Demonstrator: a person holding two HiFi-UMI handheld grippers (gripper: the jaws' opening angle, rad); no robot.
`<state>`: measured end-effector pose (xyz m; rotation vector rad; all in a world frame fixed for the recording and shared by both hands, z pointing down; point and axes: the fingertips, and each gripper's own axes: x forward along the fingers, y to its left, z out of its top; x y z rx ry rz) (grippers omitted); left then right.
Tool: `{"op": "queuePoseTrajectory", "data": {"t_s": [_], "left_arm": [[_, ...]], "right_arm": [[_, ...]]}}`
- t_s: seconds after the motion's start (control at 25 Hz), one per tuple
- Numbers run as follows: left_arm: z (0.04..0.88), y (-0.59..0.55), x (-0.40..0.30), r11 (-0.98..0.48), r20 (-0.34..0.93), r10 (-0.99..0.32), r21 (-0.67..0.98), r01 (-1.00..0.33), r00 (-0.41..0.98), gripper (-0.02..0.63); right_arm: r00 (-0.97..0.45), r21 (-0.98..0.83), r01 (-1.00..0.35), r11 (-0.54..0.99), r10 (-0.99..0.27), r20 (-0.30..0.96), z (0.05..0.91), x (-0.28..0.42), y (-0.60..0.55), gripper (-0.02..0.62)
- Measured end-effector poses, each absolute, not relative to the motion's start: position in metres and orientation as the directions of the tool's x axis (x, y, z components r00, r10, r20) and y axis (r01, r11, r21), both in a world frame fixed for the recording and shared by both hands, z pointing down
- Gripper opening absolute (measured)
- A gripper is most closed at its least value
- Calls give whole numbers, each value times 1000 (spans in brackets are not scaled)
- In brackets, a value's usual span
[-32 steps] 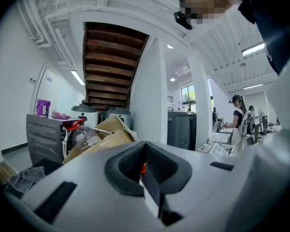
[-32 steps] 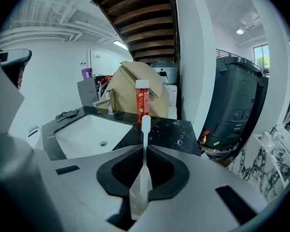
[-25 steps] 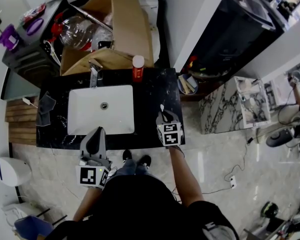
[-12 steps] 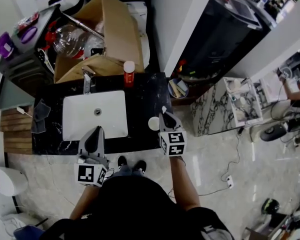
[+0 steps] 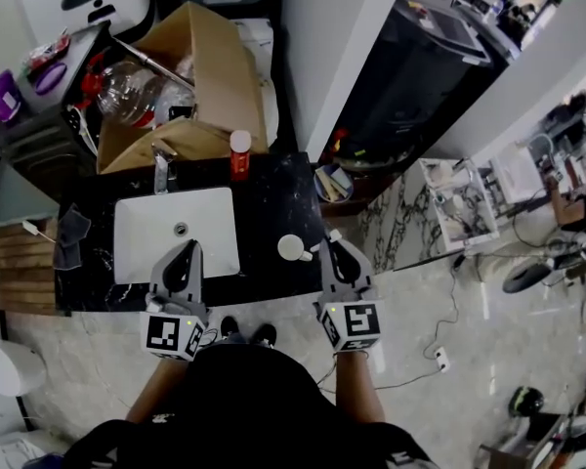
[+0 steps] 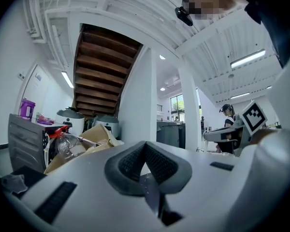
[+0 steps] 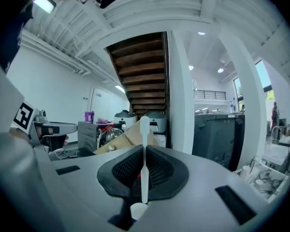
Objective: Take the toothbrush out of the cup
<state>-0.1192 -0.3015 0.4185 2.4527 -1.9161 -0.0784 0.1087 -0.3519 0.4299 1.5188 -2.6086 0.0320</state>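
The right gripper (image 5: 330, 245) clenches the toothbrush (image 7: 144, 153) upright above the cup (image 5: 291, 248) near the counter's (image 5: 273, 193) front edge, apparently so it clears the rim.

Glossy black stone counter (image 5: 273, 203), smooth white plastic toothbrush (image 7: 144, 144), matt cardboard box (image 5: 220, 57).

The black marble countertop (image 5: 273, 198) carries a white rectangular sink (image 5: 146, 228) below the fingers (image 5: 181, 274) of the left gripper (image 5: 188, 250). A white round cup (image 5: 293, 248) stands just left of the right gripper (image 5: 331, 241) fingers (image 5: 340, 268). A red white-capped bottle (image 5: 239, 154) stands well beyond both, at the back edge.
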Motion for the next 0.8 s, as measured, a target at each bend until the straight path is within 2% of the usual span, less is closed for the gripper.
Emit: {"op": "queuePoseTrajectory", "data": {"t_s": [0.2,0.44,0.8], "left_arm": [[412,-302,-116,-253,-43,-967,-1,-967,253,3],[409,-301,-111,-275,-51,-960,8,-961,275,3],[409,-294,-115,-278,-38,-960,2,-961,277,3]], "right_arm": [[-416,112,-903,414,-909,9,392,121,-325,38],[-360,54,-933,356,-927,-102,368,140,-306,37],[-320,63,-947,314,-941,-112,373,153,-303,37]]}}
